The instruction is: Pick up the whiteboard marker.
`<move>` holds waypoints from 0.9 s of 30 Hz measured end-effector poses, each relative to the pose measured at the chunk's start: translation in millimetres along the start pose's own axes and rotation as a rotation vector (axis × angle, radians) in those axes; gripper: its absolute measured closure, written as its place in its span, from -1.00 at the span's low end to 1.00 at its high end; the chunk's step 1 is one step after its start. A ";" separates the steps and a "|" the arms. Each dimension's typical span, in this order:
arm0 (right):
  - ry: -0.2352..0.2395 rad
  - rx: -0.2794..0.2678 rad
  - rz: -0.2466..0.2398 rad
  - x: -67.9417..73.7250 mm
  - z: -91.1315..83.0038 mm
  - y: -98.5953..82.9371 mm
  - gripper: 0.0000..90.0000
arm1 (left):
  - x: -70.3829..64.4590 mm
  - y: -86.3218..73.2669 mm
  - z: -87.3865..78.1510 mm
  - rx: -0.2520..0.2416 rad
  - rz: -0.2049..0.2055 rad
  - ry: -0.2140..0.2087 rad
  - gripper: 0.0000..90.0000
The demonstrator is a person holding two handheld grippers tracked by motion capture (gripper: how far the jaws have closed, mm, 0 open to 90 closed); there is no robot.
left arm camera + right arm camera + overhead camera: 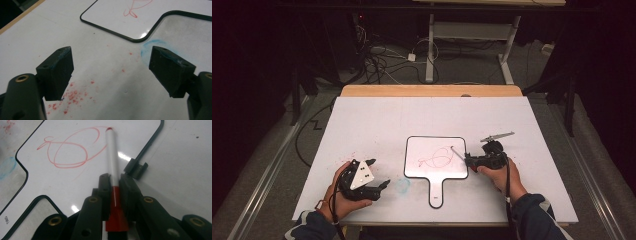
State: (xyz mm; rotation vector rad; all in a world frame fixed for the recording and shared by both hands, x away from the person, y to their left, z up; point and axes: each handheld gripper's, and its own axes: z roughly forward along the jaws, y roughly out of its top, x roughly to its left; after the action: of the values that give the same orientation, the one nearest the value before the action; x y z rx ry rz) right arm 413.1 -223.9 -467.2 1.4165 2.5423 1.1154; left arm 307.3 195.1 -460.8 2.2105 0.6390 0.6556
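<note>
A small paddle-shaped whiteboard [424, 150] with a black rim lies mid-table, its handle toward me, with a red scribble [435, 158] drawn on it. My right gripper [468, 159] at the board's right edge is shut on a white marker with a red end [111, 162]; the marker's red tip touches the board beside the scribble [70, 150]. My left gripper [378, 173] rests open on the table left of the board, nothing between its jaws. In the left gripper view the board's corner [112, 17] lies ahead of the open gripper [111, 67].
Red marker specks [72, 96] and a blue smudge [148, 46] stain the white table [372, 120]. A small black clip [136, 167] sits on the board's rim. A grey metal piece [497, 136] lies behind the right hand. Cables and table legs stand on the floor beyond.
</note>
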 end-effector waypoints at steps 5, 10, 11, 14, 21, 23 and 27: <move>-0.018 -0.003 -0.039 2.7 -0.2 0.4 0.82 | 0.1 0.0 0.6 0.003 -0.006 -0.006 -0.58; -0.020 -0.053 -0.065 6.7 -8.7 1.3 0.82 | -0.5 1.4 1.2 -0.002 -0.018 -0.015 -0.56; -0.020 -0.053 -0.065 6.7 -8.7 1.3 0.82 | -0.5 2.0 1.7 -0.007 -0.026 -0.020 -0.56; -0.010 -0.109 -0.095 13.8 -19.4 2.5 0.82 | -0.5 5.7 2.6 -0.030 -0.062 -0.050 -0.53; 0.034 -0.218 -0.152 34.8 -33.2 2.5 0.82 | -3.0 23.0 10.1 -0.093 -0.140 -0.125 -0.46; 0.043 -0.232 -0.157 38.0 -34.3 2.2 0.82 | -3.2 29.8 12.8 -0.113 -0.164 -0.142 -0.46; 0.073 -0.301 -0.207 52.3 -37.3 1.0 0.82 | -2.6 43.1 19.2 -0.157 -0.208 -0.198 -0.35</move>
State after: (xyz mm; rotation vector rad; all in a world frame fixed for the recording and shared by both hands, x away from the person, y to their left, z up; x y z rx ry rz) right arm 370.2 -205.7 -422.9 1.0352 2.3682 1.4558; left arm 327.7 157.6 -440.5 1.9990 0.6793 0.3621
